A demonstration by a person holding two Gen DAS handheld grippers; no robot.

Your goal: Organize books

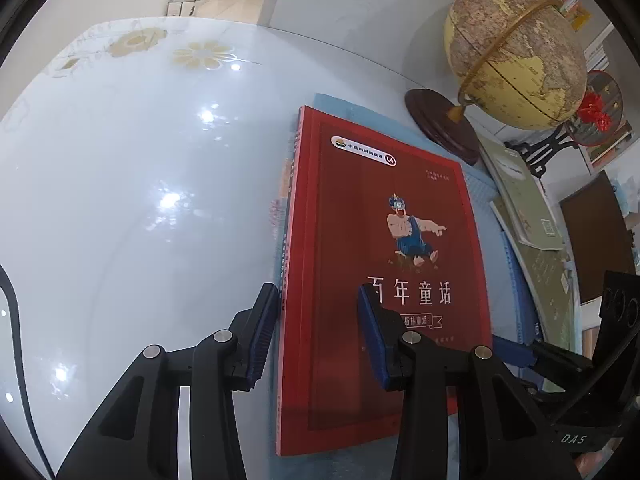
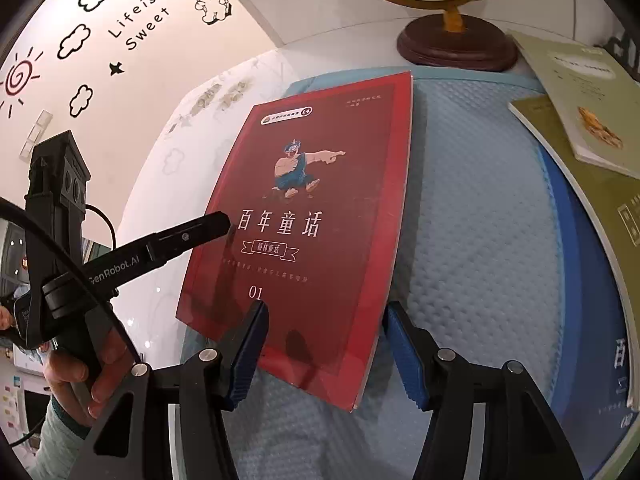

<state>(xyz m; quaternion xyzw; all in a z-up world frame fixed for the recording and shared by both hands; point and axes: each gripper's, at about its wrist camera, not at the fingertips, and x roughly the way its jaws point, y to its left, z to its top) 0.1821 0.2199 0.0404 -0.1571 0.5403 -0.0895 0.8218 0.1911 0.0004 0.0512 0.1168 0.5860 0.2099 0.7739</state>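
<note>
Right claw (image 2: 324, 348) open over red book (image 2: 304, 216) numbered 01.

Red book (image 2: 312, 216) – one; green books (image 2: 580, 92) – two; globe (image 1: 516, 54) – one.

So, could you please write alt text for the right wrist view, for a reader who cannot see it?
A red book lies on a blue mat, its near edge between the open fingers of the right hand-held gripper. The left hand-held gripper reaches its left edge. Behind stand a globe base and green books.
</note>
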